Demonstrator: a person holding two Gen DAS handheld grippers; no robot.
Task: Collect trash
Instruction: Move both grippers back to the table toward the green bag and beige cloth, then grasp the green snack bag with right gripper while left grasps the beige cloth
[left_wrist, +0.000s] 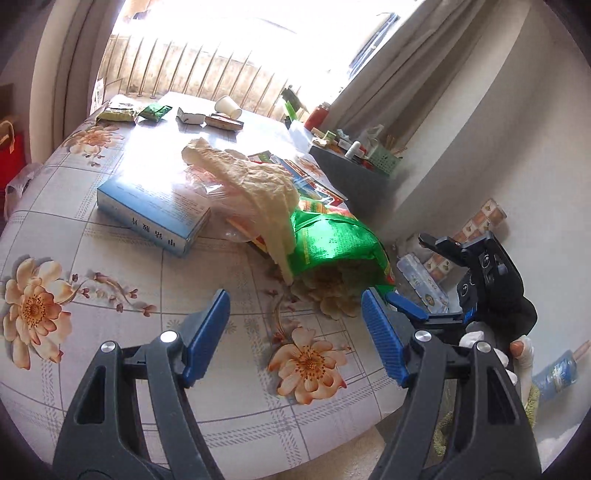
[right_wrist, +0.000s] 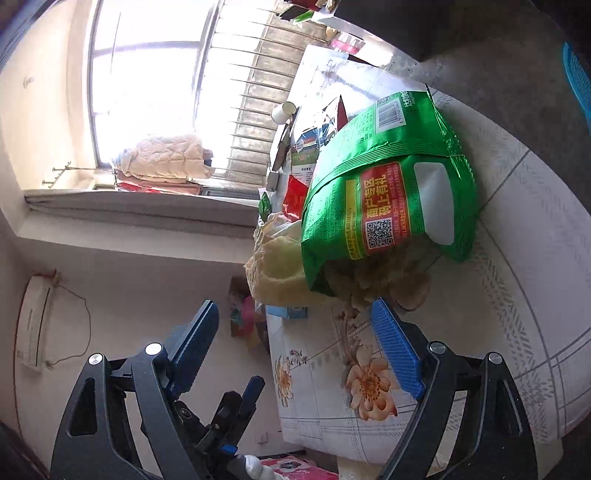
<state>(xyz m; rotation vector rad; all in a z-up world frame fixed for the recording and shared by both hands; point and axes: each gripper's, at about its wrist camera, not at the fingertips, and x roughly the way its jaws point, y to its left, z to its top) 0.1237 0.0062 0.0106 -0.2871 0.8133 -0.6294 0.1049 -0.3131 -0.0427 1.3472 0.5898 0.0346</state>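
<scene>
Both the left gripper (left_wrist: 295, 332) and right gripper (right_wrist: 293, 347) gape wide and empty, so approach the green bag (left_wrist: 332, 243) at twelve o'clock on the table (left_wrist: 74, 221), pinching its crumpled edge.

strong daylight floods in from the window (left_wrist: 236, 40), blown out to pure white in both views. glare washes the far tabletop (left_wrist: 155, 173) and the blue box (left_wrist: 147, 206). near things sharp, mild softness far off. heavy fisheye bending, dark vignette at the corners. right wrist view tilted sideways.
</scene>
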